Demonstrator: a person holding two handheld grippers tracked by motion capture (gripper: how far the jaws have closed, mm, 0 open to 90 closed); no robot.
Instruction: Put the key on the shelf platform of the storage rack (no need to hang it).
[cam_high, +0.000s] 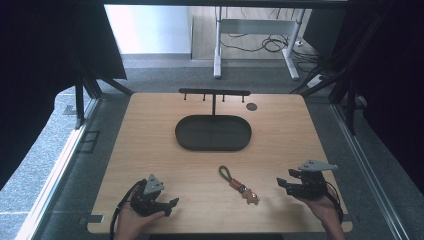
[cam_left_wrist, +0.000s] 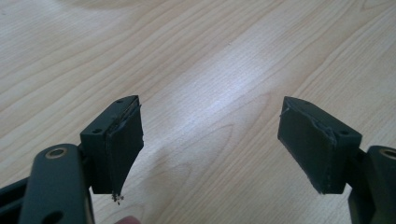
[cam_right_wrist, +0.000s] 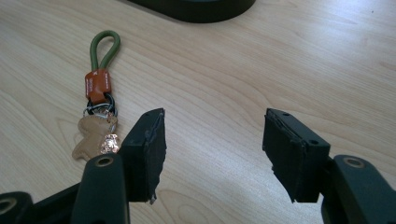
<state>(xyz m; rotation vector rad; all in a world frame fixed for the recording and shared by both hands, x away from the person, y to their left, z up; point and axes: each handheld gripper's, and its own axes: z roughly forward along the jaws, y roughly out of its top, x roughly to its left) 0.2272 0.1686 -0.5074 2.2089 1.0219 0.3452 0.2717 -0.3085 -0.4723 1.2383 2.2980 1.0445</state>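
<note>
A keychain (cam_high: 239, 184) lies on the wooden table between my two grippers: a green cord loop (cam_right_wrist: 104, 45), an orange tag, a metal ring and a tan bear-shaped charm (cam_right_wrist: 93, 135). My right gripper (cam_high: 286, 179) rests at the table's front right, jaws apart with bare wood between them; the keychain lies just to its left, apart from the pads. My left gripper (cam_high: 170, 206) sits at the front left, held in a hand, its jaws wide apart over bare table (cam_left_wrist: 210, 135).
A black oval tray (cam_high: 213, 133) sits mid-table, with a black T-shaped hook rack (cam_high: 214, 93) rising behind it. A small dark disc (cam_high: 251, 106) lies near the table's back right. Black curtains flank both sides.
</note>
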